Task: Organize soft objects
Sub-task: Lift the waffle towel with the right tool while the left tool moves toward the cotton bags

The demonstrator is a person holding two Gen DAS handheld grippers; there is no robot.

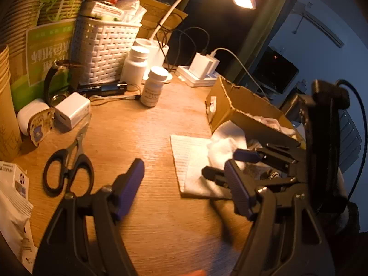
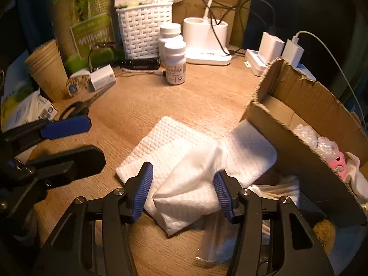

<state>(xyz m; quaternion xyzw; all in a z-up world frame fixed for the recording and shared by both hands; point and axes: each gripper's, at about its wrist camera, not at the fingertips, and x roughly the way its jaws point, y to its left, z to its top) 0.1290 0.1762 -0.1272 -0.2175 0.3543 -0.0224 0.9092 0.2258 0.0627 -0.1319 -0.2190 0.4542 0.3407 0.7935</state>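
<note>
**Inspector:** Report the scene, largest item first.

**Operator:** I have a wooden desk [image 2: 195, 96] under lamp light, cluttered along its far edge. At the right stands a torn cardboard box [image 2: 296, 142] with bubble wrap [image 2: 317, 140] and a pink soft item [image 2: 338, 162] already inside. Just left of it, on the desk, lies a white quilted cloth [image 2: 165, 138], with a thin white sheet [image 2: 193, 184] crumpled on top of it, its far end near the box wall.

**Inspector:** Grippers?

**Operator:** My right gripper [image 2: 182, 191] is spread, its blue pads either side of the crumpled sheet without pressing it. My left gripper [image 1: 184, 184] is also spread and holds nothing; it hangs over bare desk, left of the cloth.

**Inspector:** Your recommendation for the step?

**Operator:** I judge this a pick-up of the sheet for the box. I would lower the right gripper until the pads straddle the thickest fold, then close fully, since thin material slips. I would take the top sheet alone, and lift clear of the box's near wall before carrying it over.
</note>
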